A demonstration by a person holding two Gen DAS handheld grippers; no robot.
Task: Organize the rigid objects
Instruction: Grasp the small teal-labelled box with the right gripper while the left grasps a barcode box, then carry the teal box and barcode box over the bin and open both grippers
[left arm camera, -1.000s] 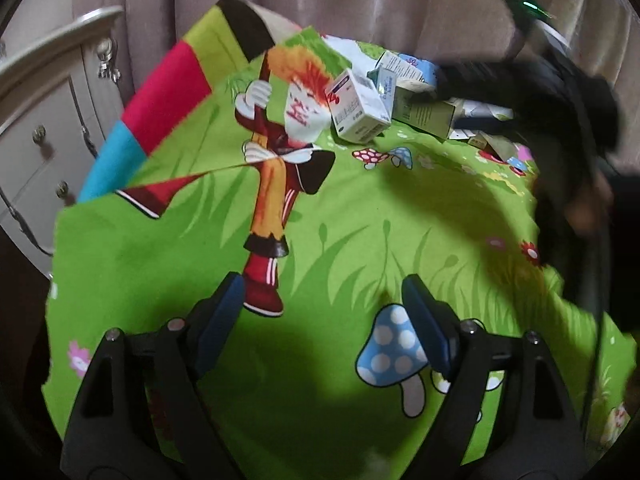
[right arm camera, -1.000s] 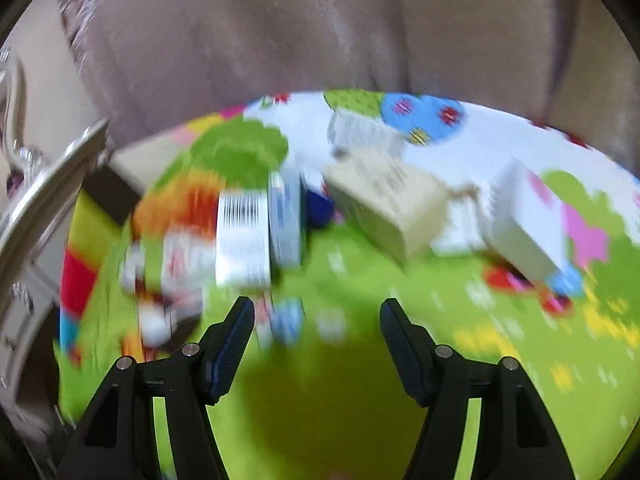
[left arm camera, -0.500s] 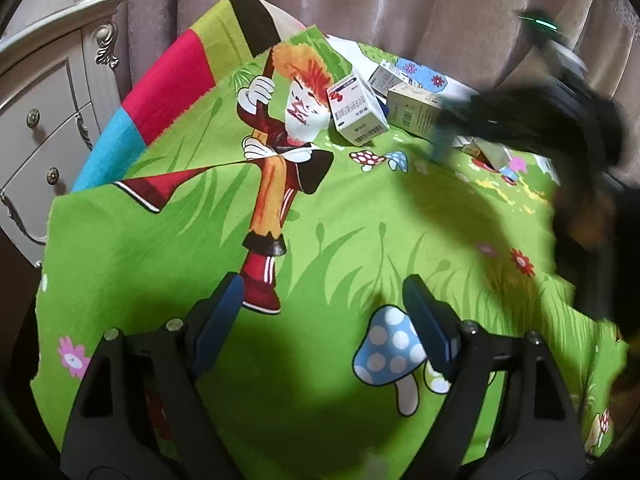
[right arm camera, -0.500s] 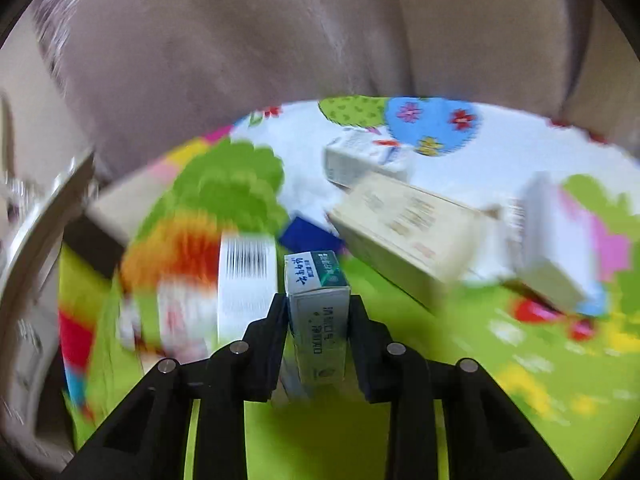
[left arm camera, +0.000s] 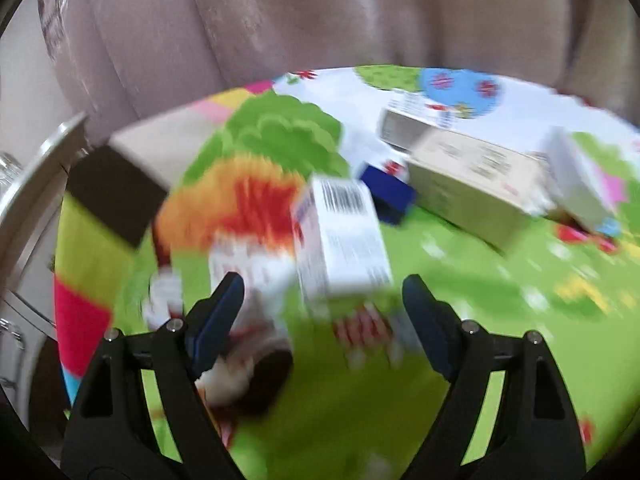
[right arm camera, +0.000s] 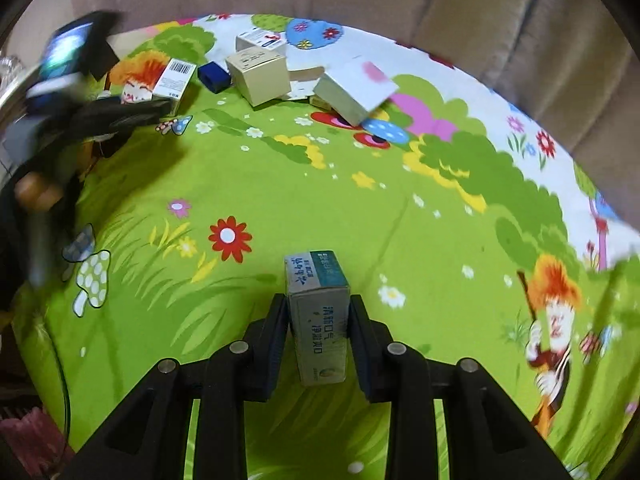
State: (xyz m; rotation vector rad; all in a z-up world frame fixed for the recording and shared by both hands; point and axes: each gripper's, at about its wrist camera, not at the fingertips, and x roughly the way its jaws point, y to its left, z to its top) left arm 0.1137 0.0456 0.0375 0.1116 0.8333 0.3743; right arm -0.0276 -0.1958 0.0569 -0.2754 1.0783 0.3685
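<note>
Between the right gripper's (right arm camera: 318, 330) dark pads sits a small teal-and-white box (right arm camera: 318, 312), pinched on both sides and held upright over the green cartoon cloth (right arm camera: 320, 184), well apart from the rest of the boxes; those lie clustered at the far edge of the cloth — a white barcode box (right arm camera: 174, 80), a dark blue box (right arm camera: 214, 76), a tan carton (right arm camera: 260, 76), a white box with red and blue print (right arm camera: 260, 42) behind it and a pale flat box (right arm camera: 352, 92) tilted to the right; at the left edge of that view a blurred black shape, the left gripper (left arm camera: 320, 300), reaches toward the barcode box. Over on the left wrist view the picture is smeared, but the jaws stand spread wide with nothing pressed between them; the white barcode box (left arm camera: 344, 236) lies just ahead of the fingertips, the dark blue box (left arm camera: 390, 196) just behind it, the tan carton (left arm camera: 468, 188) to the right; beige curtain (left arm camera: 320, 20) hangs behind the table.
</note>
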